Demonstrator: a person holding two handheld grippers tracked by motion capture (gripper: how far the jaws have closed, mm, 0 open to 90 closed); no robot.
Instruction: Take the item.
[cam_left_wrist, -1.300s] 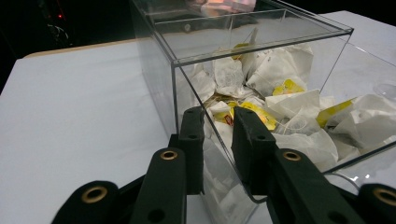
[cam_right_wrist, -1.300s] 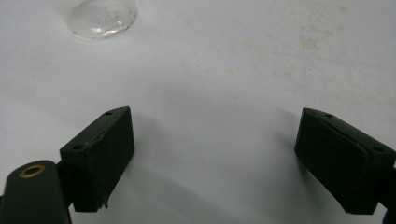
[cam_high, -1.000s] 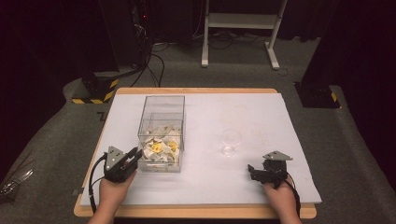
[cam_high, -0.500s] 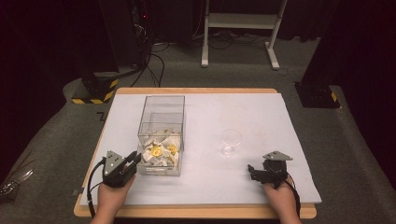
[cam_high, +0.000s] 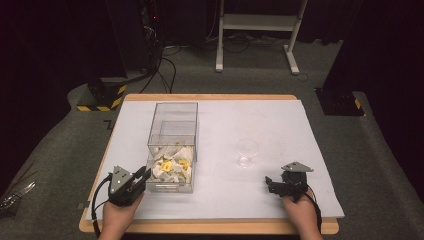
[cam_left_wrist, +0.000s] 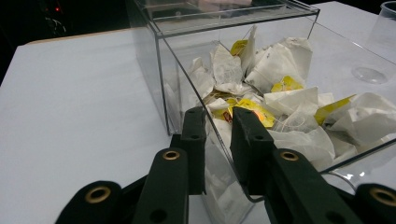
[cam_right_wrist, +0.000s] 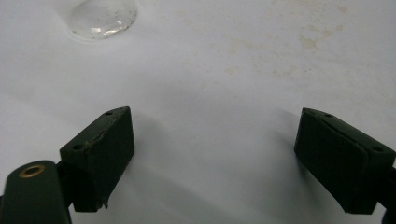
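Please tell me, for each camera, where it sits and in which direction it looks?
High view: above the near side, facing forward and down on the table; both hands and tongs show.
Left gripper view: on the left tongs, clamping the clear box wall.
Right gripper view: on the open right tongs, facing the tabletop.
Shared: the glass.

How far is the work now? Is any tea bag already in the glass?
Nothing looks done yet: the glass stands empty, and the tea bags lie in the clear box. In hand: the left gripper has its fingers closed on the box's near wall. The right gripper rests open near the glass. Left: probably moving a tea bag to the glass.
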